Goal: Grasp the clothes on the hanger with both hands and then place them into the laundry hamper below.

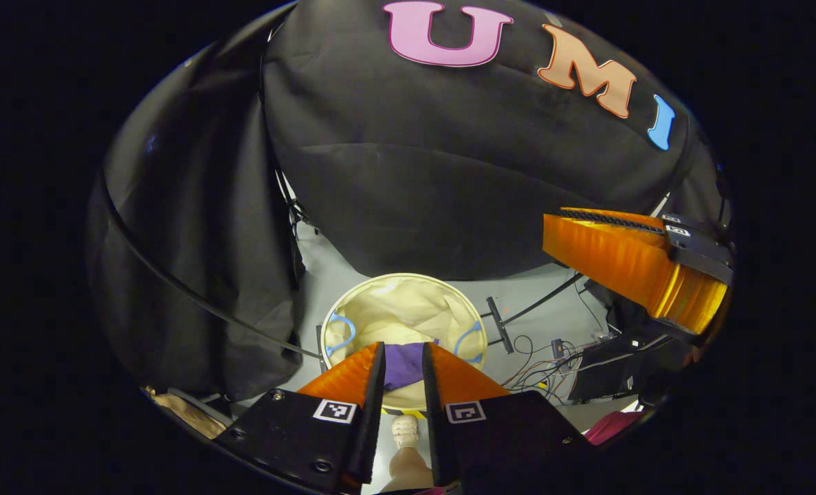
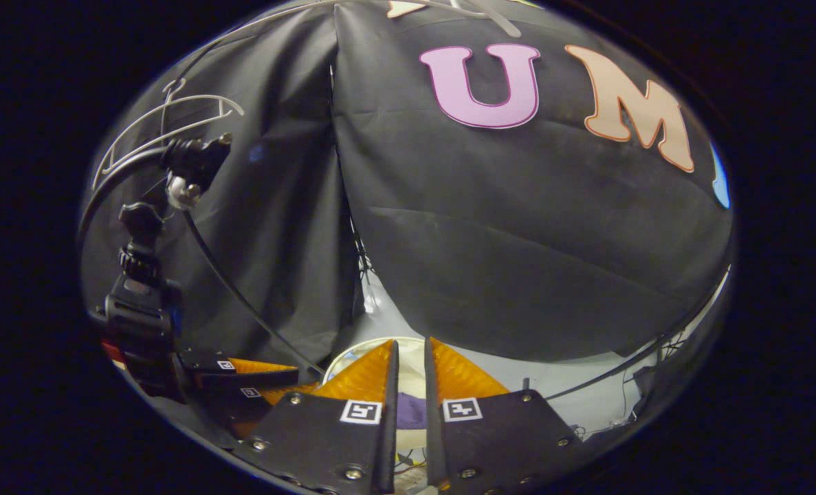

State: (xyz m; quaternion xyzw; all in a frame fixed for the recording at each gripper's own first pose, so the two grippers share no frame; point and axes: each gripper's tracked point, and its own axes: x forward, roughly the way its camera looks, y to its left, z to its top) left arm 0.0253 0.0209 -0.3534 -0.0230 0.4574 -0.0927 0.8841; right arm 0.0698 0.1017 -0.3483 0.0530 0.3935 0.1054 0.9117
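Note:
The purple clothes lie in a heap inside the round cream laundry hamper on the floor. My left gripper hovers above the hamper, narrowly open, with the purple heap showing through the gap far below. My right gripper is also narrowly open over the hamper's rim, with the clothes visible beneath it. The right gripper sits at the right of the left gripper view. The left gripper is low at the left of the right gripper view. A bare white hanger hangs up at the left.
Black cloth walls close in behind and to the left of the hamper. Cables and a small black box clutter the pale floor to its right. A person's shoe stands just in front of the hamper. A black cable slants across the left.

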